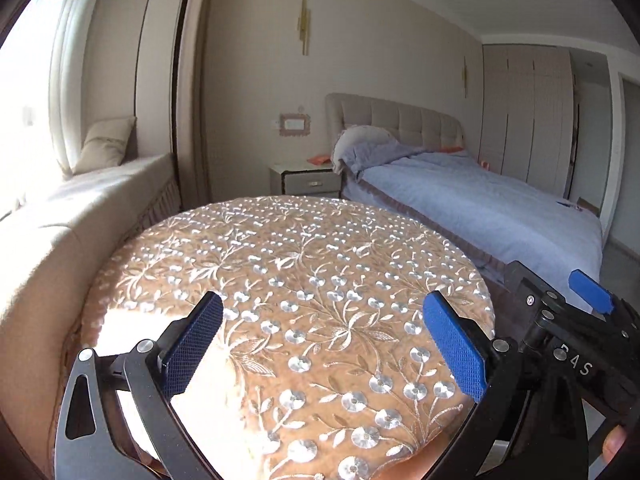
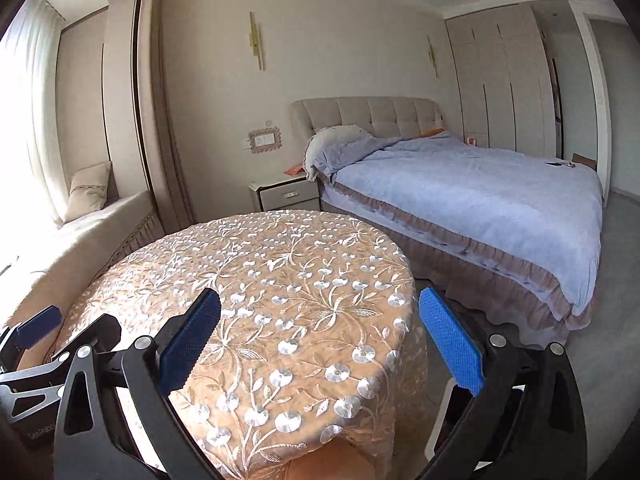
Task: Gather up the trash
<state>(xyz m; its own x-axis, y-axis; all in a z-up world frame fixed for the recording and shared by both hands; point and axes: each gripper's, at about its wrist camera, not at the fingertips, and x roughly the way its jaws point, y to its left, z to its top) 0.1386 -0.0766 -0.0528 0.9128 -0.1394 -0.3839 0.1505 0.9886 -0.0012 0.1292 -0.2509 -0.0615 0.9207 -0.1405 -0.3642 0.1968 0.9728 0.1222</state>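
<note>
No trash discernible on the round desk (image 1: pixel 280 280) in either view; embroidered floral cloth (image 2: pixel 280 300) covering its whole top and hanging over the rim. Left tool (image 1: pixel 322 344) spread wide above the near part of the desk, blue pads holding nothing; right tool (image 2: pixel 320 346) likewise spread and holding nothing, poised over the desk's near right edge.

Seen only from the left wrist: the right tool's body at lower right, bearing partly legible letters "BAS", a fingertip beneath it. Seen only from the right wrist: the left tool's body at lower left, with faint unreadable lettering, plus grey floor (image 2: pixel 600 340) between desk and bed (image 2: pixel 480 192); small dark objects near the bed's far corner, too small to identify.

Window seat (image 1: pixel 80 208) close along the desk's left; nightstand (image 2: pixel 286 194) behind the desk, beside the bed, an orange item on top; wardrobe (image 1: pixel 528 120) beyond.
</note>
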